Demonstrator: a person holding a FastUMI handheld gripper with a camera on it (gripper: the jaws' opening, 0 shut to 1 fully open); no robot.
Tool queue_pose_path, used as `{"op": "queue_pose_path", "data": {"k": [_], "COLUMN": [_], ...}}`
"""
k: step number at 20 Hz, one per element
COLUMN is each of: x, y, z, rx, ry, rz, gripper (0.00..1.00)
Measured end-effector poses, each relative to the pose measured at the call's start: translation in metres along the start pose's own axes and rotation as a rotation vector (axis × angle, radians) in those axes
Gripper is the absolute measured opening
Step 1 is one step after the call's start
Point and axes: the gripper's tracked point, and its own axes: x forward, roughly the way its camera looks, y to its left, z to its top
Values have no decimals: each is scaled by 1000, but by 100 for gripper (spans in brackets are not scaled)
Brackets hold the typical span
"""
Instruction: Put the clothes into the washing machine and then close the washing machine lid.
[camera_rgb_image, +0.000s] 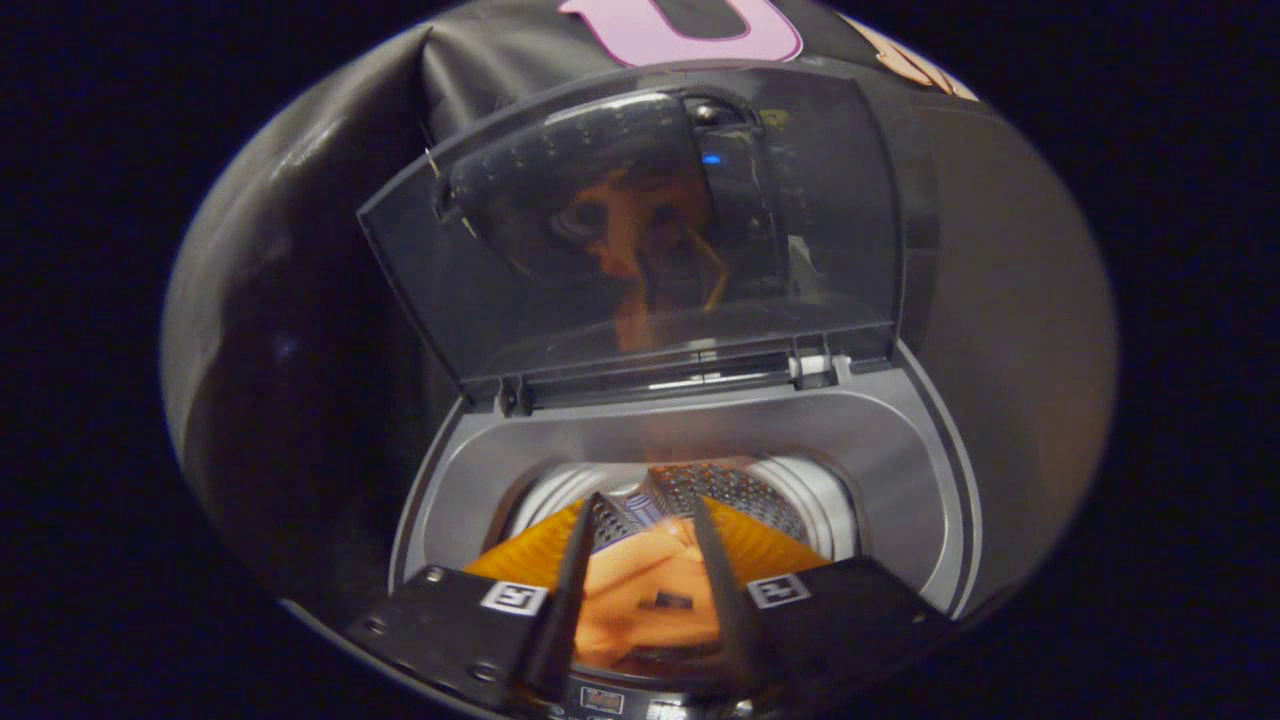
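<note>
Booth wall behind washer (900, 440); lid (640, 230) propped up, upper frame, for loading. Claw (645, 520) spread over drum (740, 490), orange cloth (650, 600) between fingers, seemingly dropped in.

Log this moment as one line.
gripper: open, over drum | orange cloth: between fingers, in drum | lid: up, open

Orange garment (645, 590) between fingers (570, 590), over drum (740, 490)
</note>
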Motion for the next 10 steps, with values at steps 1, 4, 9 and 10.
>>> {"op": "queue_pose_path", "data": {"k": [1,4,9,10], "x": [-3,-16,-37,-47], "y": [-4,-7,1,5], "z": [4,20,47,58], "rx": [-12,-38,-76,-89], "ry": [-3,-42,-99,-116], "rz": [-13,-32,-42,-38], "gripper": [63,98,98,98]}}
